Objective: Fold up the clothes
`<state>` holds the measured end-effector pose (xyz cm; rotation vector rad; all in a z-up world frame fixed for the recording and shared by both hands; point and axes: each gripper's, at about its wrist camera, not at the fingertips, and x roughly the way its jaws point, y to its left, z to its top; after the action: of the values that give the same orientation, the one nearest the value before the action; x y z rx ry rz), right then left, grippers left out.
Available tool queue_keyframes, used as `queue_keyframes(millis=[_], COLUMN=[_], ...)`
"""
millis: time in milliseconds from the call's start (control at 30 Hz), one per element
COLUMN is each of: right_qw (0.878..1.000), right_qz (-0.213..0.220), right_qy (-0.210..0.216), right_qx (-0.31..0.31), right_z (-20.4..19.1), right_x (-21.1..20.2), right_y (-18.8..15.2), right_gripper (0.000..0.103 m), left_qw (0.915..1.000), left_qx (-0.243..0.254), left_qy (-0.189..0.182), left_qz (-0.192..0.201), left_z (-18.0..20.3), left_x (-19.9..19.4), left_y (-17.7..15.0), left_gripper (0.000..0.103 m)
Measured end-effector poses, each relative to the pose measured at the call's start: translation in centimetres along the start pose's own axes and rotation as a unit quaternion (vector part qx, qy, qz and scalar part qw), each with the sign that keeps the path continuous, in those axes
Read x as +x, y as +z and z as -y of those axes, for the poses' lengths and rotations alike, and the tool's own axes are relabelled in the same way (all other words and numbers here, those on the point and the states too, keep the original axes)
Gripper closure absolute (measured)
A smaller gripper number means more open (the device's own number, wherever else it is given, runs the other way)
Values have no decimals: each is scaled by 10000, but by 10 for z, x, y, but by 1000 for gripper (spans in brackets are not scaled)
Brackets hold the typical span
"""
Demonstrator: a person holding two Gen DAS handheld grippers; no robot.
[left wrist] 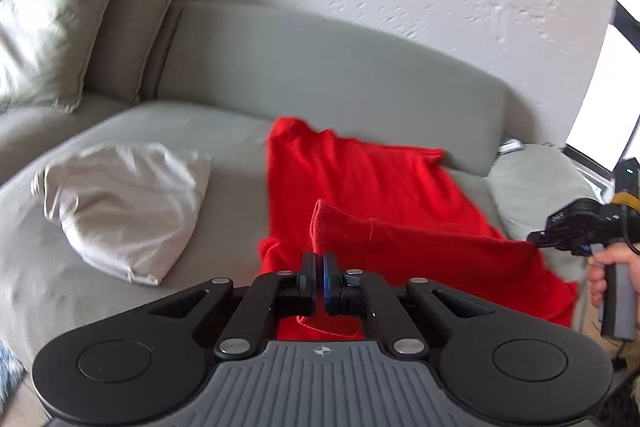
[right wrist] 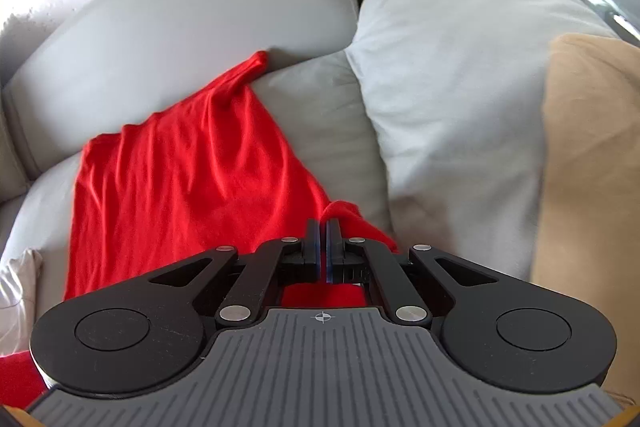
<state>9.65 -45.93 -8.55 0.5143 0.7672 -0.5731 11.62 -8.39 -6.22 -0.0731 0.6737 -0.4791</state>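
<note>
A red garment lies spread on the grey sofa seat, its far edge against the backrest. My left gripper is shut on a near corner of the red garment and holds it raised, so a fold stands up. My right gripper is shut on the other near corner of the red garment. The right gripper also shows at the right edge of the left wrist view, held in a hand.
A folded white garment lies on the seat left of the red one. Grey cushions stand at the far left. A large grey pillow and a tan cushion lie to the right. A textured white wall is behind.
</note>
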Motion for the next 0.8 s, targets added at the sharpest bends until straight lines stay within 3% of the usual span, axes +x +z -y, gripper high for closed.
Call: queue_keyframes(millis=[67,100,133,233,300,367,433,467,567,633,667,733,800], right_qw=[9997,9995,9995,9995,9987,9972,9942,9923,9850,9779,9773,9817,9846], right_qz=[-166,-259,-260,-66,-101,-284,-517,-613,-525,-430,-481,-732,-890], right_qy=[56,30,52,256,422,471,481,473,168,-391,-599,-822,-850], right_qx=[-140,-173,-177,-151,-259,-510,-809,-971,-1637,-2007,-1975,-1553,-1240], right_z=[-6,-7,-7,3,14,21,25,23,13,15,20,38,48], right_x=[11,14,10,-21,-41,-51,-56,-54,-44,-30,-26,-23,-36], right_y=[1,2,2,-7,-14,-22,-31,-35,-54,-67,-70,-74,-73], right_gripper=[82,63,52,43,41,45,83,89,90,87,87,103,103], left_qw=[9985,9967,9953,9943,9944,9972,9996,9998,9980,9949,9936,9930,9934], left_qx=[-30,-91,-146,-295,-355,-284,-74,59,245,172,169,221,207], left_qy=[313,485,616,897,978,688,288,150,162,329,369,363,337], left_qz=[-456,-650,-736,-499,-209,0,1,-69,-566,-942,-1052,-1102,-1079], left_z=[-6,-9,-12,-24,-30,-27,-16,-9,3,3,3,3,3], left_x=[23,30,32,17,3,-3,1,7,34,51,54,48,39], left_y=[-4,-8,-11,-15,-14,-12,-12,-13,-20,-27,-28,-25,-20], left_gripper=[102,101,97,80,81,92,96,96,95,94,94,93,94])
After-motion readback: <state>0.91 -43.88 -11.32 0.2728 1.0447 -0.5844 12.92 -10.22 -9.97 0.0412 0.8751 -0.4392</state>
